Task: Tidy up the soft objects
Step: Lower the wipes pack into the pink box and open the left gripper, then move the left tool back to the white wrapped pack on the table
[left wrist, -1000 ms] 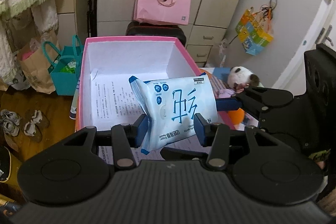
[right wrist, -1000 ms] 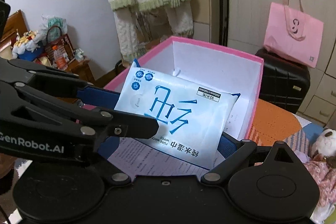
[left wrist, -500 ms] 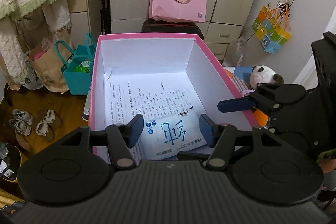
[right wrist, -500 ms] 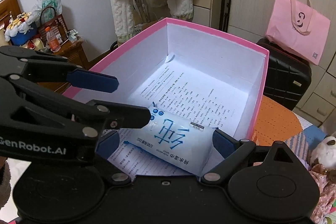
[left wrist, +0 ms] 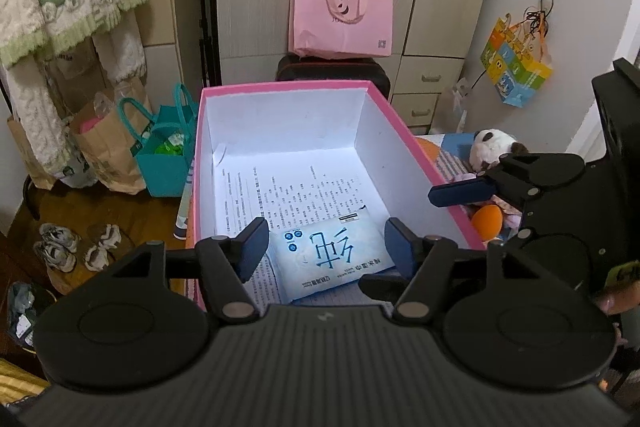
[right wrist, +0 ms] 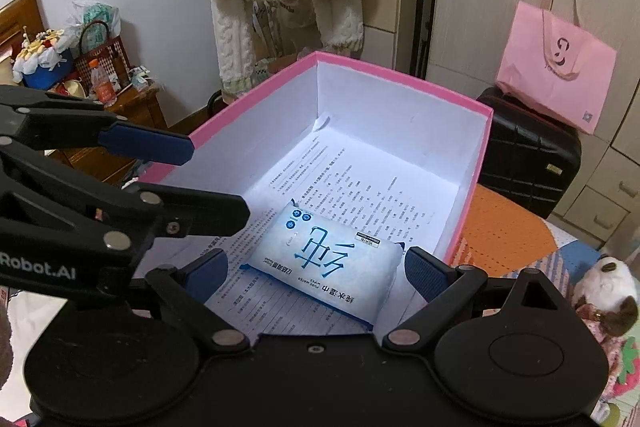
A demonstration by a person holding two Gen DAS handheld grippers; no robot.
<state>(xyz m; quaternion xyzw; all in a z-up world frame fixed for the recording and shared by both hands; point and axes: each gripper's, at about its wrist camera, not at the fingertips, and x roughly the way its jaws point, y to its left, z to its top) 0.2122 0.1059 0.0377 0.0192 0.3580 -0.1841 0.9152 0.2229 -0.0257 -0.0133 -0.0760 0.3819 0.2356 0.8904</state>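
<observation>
So the wipes pack is lying flat on the printed paper inside the pink box; left claw is opening, nothing gripped; right claw is spread wide too, pack untouched.

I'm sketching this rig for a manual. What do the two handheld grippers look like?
Both are matte black plastic. The left gripper has a ribbed body, two round discs, silver pivot pins and linkage arms ending in dark blue padded fingers. The right gripper looks the same. White "Robot.AI" lettering marks the left one's side.
</observation>
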